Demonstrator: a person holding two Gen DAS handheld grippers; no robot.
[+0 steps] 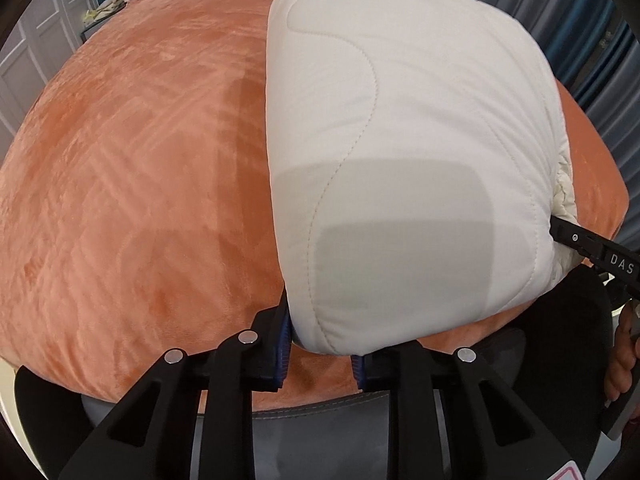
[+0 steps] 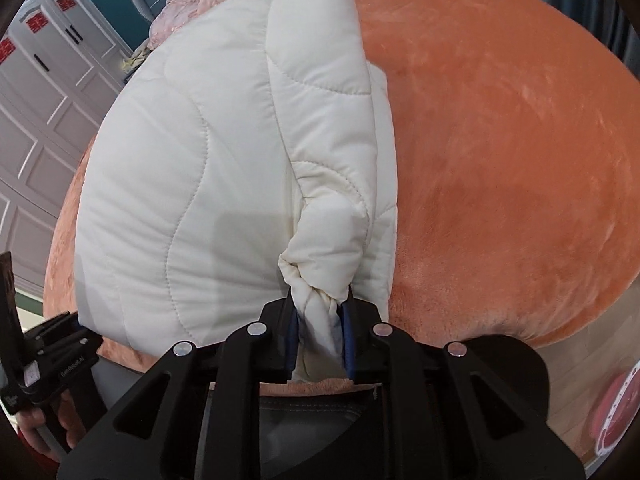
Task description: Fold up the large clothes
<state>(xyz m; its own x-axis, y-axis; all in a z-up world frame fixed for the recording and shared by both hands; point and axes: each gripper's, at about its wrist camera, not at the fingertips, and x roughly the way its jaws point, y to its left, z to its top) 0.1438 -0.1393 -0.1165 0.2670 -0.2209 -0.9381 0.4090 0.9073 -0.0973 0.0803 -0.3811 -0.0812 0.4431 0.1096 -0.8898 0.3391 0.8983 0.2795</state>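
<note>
Both grippers pinch the near hem of the white quilted puffer jacket (image 1: 400,128) lying on the peach plush bed cover (image 1: 132,184).

My right gripper (image 2: 320,332) has its jaws clenched on a bunched twist of the jacket's near right corner. My left gripper (image 1: 320,356) has its jaws closed around the near left corner, though I judge that hold shallower. I hold both near corners so the jacket, lying lengthwise away from me, can be carried toward its far end in one even fold.
</note>
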